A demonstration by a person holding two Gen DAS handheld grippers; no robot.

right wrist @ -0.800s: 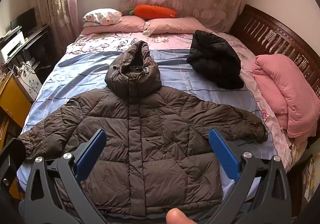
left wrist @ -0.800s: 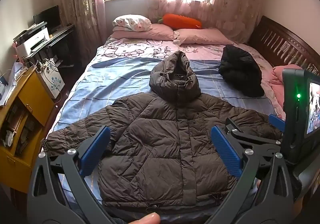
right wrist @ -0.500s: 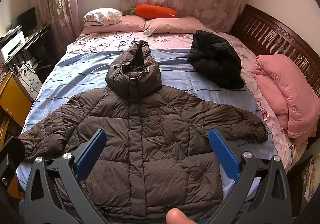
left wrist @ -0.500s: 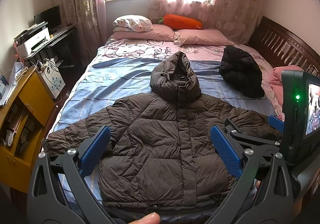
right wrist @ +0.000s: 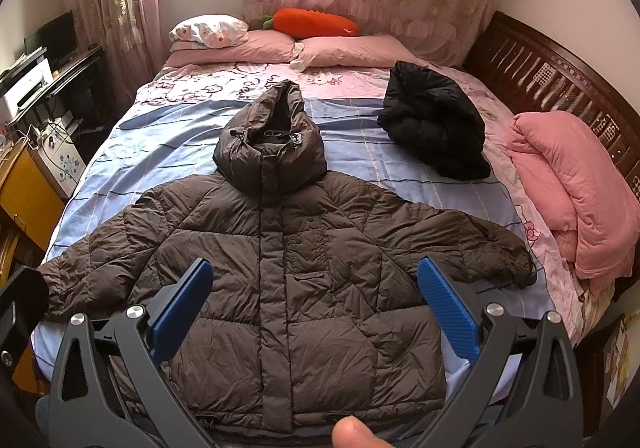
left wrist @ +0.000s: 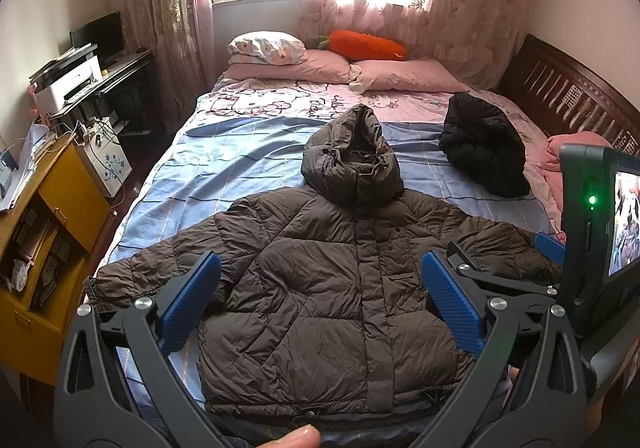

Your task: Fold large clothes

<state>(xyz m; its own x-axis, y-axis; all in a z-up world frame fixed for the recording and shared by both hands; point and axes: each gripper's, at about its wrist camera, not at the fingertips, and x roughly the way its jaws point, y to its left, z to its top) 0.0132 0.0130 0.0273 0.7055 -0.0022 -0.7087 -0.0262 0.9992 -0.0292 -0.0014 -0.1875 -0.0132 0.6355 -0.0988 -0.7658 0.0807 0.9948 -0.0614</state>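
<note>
A large brown hooded puffer jacket (left wrist: 332,288) lies flat and face up on the bed, sleeves spread, hood toward the pillows. It also shows in the right wrist view (right wrist: 296,272). My left gripper (left wrist: 320,268) is open and empty, held above the jacket's lower half. My right gripper (right wrist: 316,276) is open and empty, also above the lower half. The right gripper's body shows at the right edge of the left wrist view (left wrist: 500,280).
A black jacket (right wrist: 434,126) lies bunched on the bed's right side. A folded pink quilt (right wrist: 572,192) lies by the wooden bed frame (right wrist: 560,84). Pillows and an orange carrot plush (right wrist: 316,22) are at the head. A yellow cabinet (left wrist: 44,248) stands left.
Both grippers have shifted very slightly. The jacket has not moved.
</note>
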